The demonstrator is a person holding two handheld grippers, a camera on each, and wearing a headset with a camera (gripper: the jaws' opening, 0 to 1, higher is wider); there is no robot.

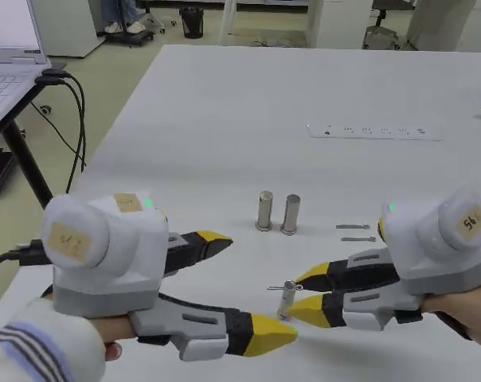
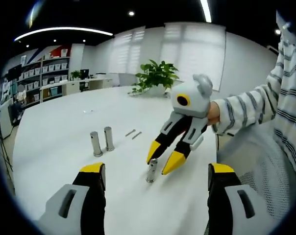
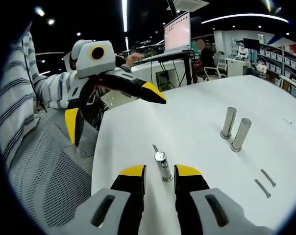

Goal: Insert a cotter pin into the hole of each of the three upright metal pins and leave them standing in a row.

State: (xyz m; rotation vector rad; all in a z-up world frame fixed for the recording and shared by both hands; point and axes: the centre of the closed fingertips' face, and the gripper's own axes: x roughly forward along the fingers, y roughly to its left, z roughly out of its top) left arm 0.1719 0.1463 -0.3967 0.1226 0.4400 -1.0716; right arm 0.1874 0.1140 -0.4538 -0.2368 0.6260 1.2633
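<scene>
Left gripper (image 1: 248,286) has its fingers spread wide, holding nothing. Right gripper (image 1: 300,295) has its fingers a little apart, tips either side of the near metal pin (image 1: 287,301), not clamped on it (the right gripper view shows a small gap). That pin stands upright with a cotter pin (image 1: 275,287) through its top. Two bare metal pins (image 1: 264,211) stand side by side further back on the desk (image 1: 224,119), with loose cotter pins (image 1: 353,227) lying to their right. Power strip (image 1: 376,131) sits beyond, and a laptop (image 1: 5,48) is off on a side table.
</scene>
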